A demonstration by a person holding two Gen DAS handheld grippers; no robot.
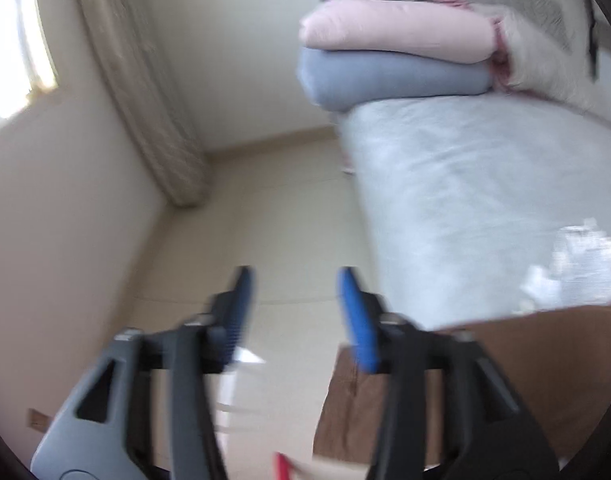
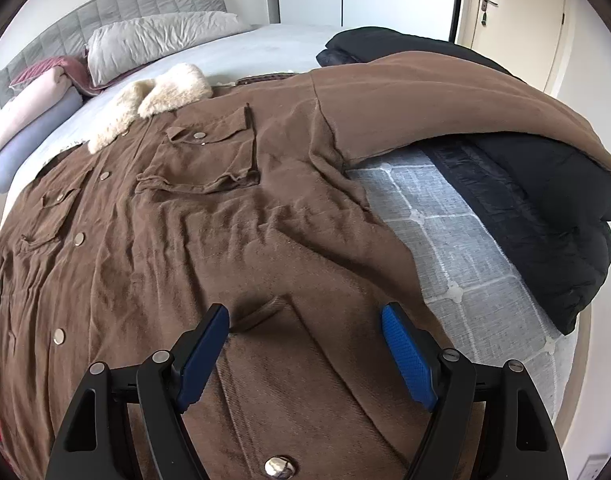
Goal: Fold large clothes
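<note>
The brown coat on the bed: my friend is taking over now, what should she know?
Left gripper: jaws open, empty, beside the bed over the floor.
Right gripper: jaws open, empty, above the coat's lower part.
Brown coat: spread front up on the bed, fluffy collar toward the pillows, one sleeve draped over the black jacket.
Done: coat laid out.
Left: every fold; the sleeve probably first.

The large brown coat (image 2: 233,216) is matt woven cloth with shiny round metal snaps (image 2: 279,466) and a fluffy cream fleece collar (image 2: 153,96). The black padded jacket (image 2: 545,208) looks smooth; the grey headboard (image 2: 145,0) is quilted fabric.
</note>
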